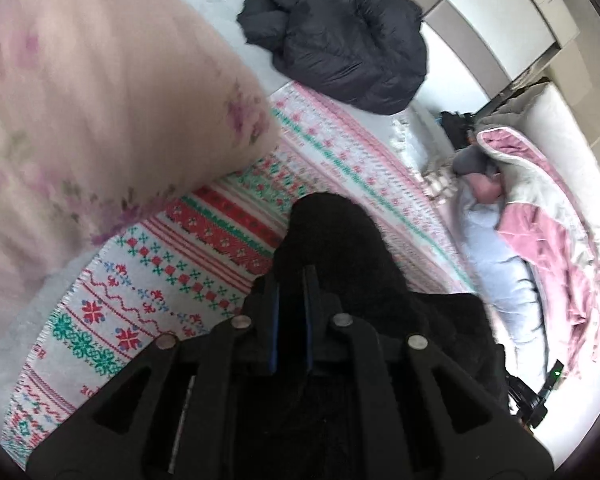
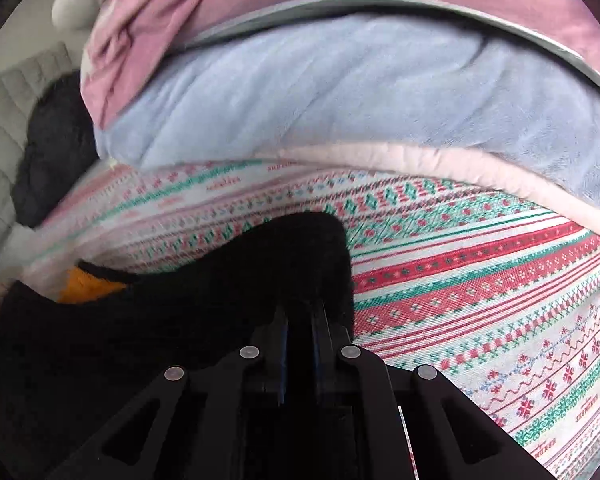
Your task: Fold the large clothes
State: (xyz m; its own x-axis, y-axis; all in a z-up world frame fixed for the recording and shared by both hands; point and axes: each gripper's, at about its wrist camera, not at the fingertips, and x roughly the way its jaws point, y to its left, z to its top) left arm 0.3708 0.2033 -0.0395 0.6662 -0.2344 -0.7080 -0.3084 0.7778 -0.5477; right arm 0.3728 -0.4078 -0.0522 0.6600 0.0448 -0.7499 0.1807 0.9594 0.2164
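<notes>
A black garment (image 1: 340, 248) is caught in both grippers and hangs just over a patterned blanket (image 1: 188, 248) spread on the bed. The left gripper (image 1: 292, 280) has its jaws pressed together on a bunched black fold that rises ahead of the fingertips. The right gripper (image 2: 304, 312) is likewise clamped on black cloth (image 2: 236, 280), which trails off to its left, where a patch of orange (image 2: 88, 284) shows, perhaps lining or a print.

Judged from here, the main risk is slippage: each pinch seems to take only a thick wad near an edge, so a quick pull apart could tug the fabric out of one gripper and let the piece collapse in a heap. The cloth is dark and fuzzy, so it is hard to tell which edge or corner is held, and a fold made on the wrong edge would come out crooked. Dragging low could also rumple the blanket beneath.

The left view alone shows a dark puffer jacket (image 1: 340, 36) lying further up the bed, a floral pink pillow (image 1: 100, 100) close on the left, and a heap of pink and grey bedding (image 1: 540, 208) by the wall. The right view alone shows the orange patch and a pale blue quilt (image 2: 340, 92) just beyond the blanket
</notes>
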